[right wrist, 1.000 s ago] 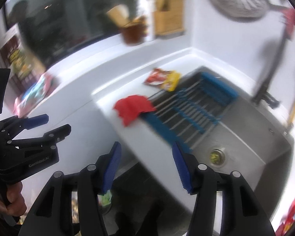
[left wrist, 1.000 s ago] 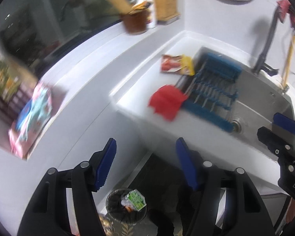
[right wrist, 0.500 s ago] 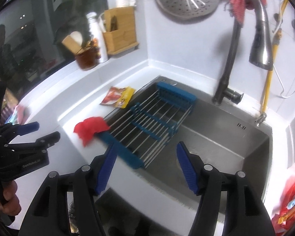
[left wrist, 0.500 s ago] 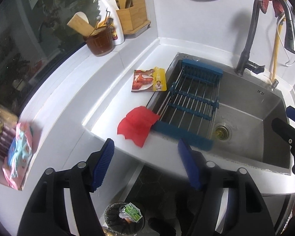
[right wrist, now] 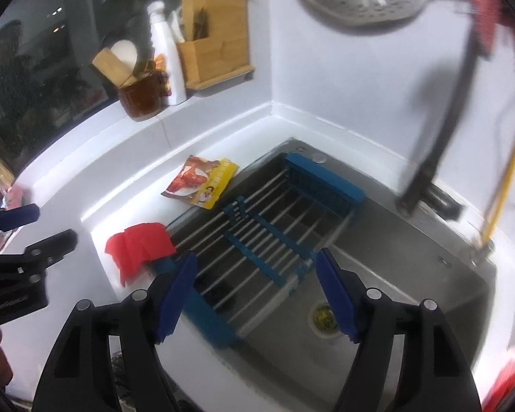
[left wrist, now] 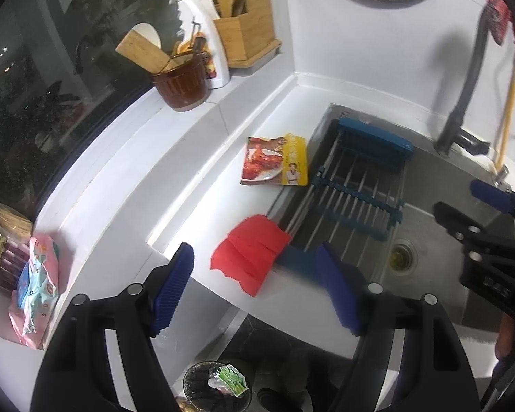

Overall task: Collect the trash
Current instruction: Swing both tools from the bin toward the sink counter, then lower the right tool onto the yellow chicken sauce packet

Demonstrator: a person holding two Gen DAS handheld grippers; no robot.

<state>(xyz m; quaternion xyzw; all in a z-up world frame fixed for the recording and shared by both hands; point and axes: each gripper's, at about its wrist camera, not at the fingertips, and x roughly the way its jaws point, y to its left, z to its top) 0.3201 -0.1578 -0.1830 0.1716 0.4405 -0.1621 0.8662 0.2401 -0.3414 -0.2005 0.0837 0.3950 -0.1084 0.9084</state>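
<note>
A crumpled red wrapper (left wrist: 249,255) lies on the white counter at the sink's near left corner; it also shows in the right wrist view (right wrist: 137,250). A red and yellow food packet (left wrist: 274,164) lies flat farther back beside the sink, also in the right wrist view (right wrist: 201,183). My left gripper (left wrist: 257,288) is open and empty, hovering just in front of the red wrapper. My right gripper (right wrist: 254,293) is open and empty above the blue dish rack (right wrist: 274,233). A trash bin (left wrist: 216,386) with a green wrapper inside stands on the floor below.
A steel sink (right wrist: 412,295) with a black faucet (right wrist: 439,137) fills the right. A brown utensil pot (left wrist: 182,82), white spray bottle (left wrist: 206,44) and wooden holder (left wrist: 247,31) stand on the window ledge. A pink snack bag (left wrist: 34,292) lies at the left.
Both grippers have swung right and moved in toward the sink counter. The red wrapper and food packet now sit closer and larger in both views. Both stay open.
</note>
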